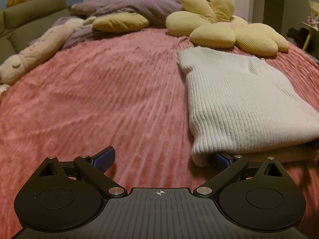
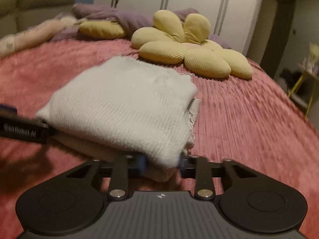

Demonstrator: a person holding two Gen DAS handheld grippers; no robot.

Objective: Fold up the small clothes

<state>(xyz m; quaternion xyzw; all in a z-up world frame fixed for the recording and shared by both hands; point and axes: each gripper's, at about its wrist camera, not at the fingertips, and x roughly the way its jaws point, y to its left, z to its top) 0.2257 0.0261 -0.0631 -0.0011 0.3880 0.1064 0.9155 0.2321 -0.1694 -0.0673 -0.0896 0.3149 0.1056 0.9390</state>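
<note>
**Folded knit on bed — near edge at both grippers**

The white ribbed sweater (image 1: pixel 239 103) is lying on the pink bedspread (image 1: pixel 99 99), already doubled over on itself, with a second layer showing beneath its near edge. It is sitting just in front of the yellow flower cushion (image 1: pixel 229 29).

Left gripper (image 1: pixel 163 159): jaws are standing wide apart. The left finger is resting free over the bedspread; the right finger is tucked under the sweater's near-left corner, touching it but not clamping anything.

Right gripper (image 2: pixel 161 164): jaws are partly closed, with the sweater's near corner sitting between the two blue pads (image 2: pixel 142 164). The frame is blurred, so whether the pads are actually pinching the cloth cannot be told.

Judgement: the fold is looking well advanced; the step in hand is likely either releasing the near edge or taking it up for a further fold. The next move calls for both corners travelling together, to avoid skewing the stacked layers.
</note>
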